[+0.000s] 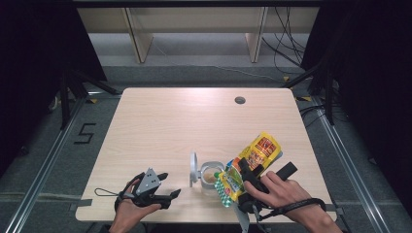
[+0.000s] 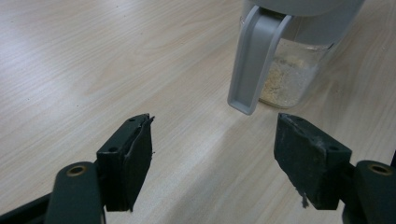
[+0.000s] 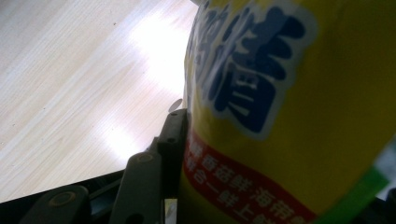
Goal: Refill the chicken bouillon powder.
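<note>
Tilting over the clear jar (image 1: 210,175), the yellow snack bag (image 1: 248,165) is pinched in the right gripper (image 1: 247,175), jaws pressed on its side, mouth-end down twd the jar. Jar sits near the table's (image 1: 160,126) front edge w/ grey lid (image 1: 194,167) flipped open, pale crumbs inside. Left gripper (image 1: 167,187) hangs just beside it, jaws spread wide, nothing btwn them.

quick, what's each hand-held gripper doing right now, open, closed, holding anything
Left hand-held gripper: open, holding nothing, jaws spread facing the clear jar.
Right hand-held gripper: shut on the yellow packet.
</note>
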Demonstrator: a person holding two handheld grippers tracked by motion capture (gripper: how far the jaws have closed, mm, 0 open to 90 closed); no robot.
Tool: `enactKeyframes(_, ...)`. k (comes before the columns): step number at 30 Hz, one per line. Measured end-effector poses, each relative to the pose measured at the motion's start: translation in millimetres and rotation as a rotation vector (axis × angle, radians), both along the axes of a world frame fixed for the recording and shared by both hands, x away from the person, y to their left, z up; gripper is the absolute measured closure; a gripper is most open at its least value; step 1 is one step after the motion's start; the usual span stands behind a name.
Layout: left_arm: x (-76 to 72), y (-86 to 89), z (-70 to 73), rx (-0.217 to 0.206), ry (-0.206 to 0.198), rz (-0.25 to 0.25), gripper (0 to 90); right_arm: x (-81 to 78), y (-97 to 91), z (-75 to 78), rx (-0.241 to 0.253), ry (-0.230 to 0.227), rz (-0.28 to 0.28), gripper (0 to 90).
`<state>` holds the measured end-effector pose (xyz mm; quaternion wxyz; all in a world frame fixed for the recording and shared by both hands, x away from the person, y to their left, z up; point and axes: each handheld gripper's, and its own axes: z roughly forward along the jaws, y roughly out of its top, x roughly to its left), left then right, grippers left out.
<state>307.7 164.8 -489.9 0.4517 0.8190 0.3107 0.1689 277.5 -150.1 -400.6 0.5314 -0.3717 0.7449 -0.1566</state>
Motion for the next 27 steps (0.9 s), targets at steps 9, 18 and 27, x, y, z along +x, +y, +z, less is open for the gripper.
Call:
enactKeyframes(9, 1.1, 0.4, -0.2, 0.006, -0.007, -0.013, 27.7, 1.1, 0.7, 2.1, -0.017, 0.010, -0.010, 61.0)
enactKeyframes(18, 1.5, 0.3, -0.6, 0.003, -0.005, -0.011, 27.7, 2.0, -0.6, 2.8, -0.020, 0.016, -0.004, 61.0)
enactKeyframes(27, 0.7, -0.1, -0.8, -0.009, -0.006, 0.004, 27.7, 3.6, -0.4, 2.2, 0.008, -0.002, 0.040, 61.0)
